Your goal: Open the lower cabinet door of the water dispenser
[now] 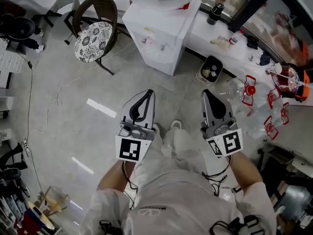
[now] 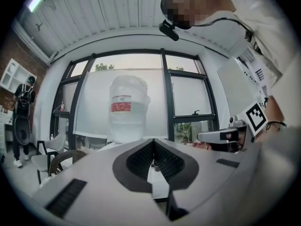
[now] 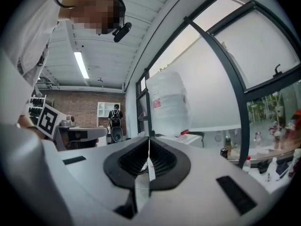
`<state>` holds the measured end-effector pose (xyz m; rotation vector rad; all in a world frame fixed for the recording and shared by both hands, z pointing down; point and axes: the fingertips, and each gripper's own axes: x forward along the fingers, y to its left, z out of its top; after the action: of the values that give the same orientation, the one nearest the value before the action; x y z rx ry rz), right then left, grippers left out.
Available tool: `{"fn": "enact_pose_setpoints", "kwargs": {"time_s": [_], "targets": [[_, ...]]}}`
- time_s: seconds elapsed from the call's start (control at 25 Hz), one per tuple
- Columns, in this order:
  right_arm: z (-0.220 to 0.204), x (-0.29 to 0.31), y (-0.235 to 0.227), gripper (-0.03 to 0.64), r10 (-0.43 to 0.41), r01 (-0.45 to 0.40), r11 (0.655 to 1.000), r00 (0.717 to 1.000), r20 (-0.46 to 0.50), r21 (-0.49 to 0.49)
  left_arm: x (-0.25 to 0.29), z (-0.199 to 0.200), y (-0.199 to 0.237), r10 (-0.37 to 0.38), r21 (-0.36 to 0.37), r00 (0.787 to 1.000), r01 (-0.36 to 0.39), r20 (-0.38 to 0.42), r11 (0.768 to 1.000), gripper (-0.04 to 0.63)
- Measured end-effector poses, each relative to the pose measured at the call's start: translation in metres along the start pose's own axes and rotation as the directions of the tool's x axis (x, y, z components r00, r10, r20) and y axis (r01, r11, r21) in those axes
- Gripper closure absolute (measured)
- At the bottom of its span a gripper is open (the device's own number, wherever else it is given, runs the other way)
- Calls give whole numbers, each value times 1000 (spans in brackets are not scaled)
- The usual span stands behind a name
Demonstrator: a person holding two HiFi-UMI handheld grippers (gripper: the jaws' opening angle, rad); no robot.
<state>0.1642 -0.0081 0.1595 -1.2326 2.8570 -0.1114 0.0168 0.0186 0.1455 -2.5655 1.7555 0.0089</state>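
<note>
Approach stance: I hold my left gripper point(image 1: 147, 92) and right gripper point(image 1: 207, 93) level and side by side, both pairs of jaws closed on nothing, aimed at the water dispenser point(image 1: 161, 31) standing well ahead on the floor, apparently lining up for its untouched lower door.

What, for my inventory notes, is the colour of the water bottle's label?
The label is red; left gripper view.

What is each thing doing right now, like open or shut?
left tool, shut, holding nothing.
right tool, shut, holding nothing.
water dispenser, apart from both tools, no door swung out.
water bottle, sitting on top of the dispenser.
chair, upright, nobody on it.
</note>
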Motion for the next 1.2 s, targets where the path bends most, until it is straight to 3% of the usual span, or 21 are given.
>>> {"fn": "enact_pose_setpoints", "kwargs": {"time_s": [0.2, 0.68, 0.96, 1.2], "targets": [[-102, 42, -45, 601, -21, 21, 1000, 1000, -16, 11, 47, -109, 25, 20, -2, 1000, -20, -12, 1000, 594], [-383, 125, -109, 600, 10, -9, 1000, 1000, -18, 30, 127, -370, 46, -60, 25, 998, 60, 13, 998, 594], [-488, 160, -123, 598, 31, -28, 998, 998, -48, 49, 156, -462, 47, -99, 12, 995, 100, -12, 995, 594], [-535, 186, -141, 574, 52, -50, 998, 997, -53, 30, 177, -501, 48, -153, 40, 988, 154, -19, 987, 594]]}}
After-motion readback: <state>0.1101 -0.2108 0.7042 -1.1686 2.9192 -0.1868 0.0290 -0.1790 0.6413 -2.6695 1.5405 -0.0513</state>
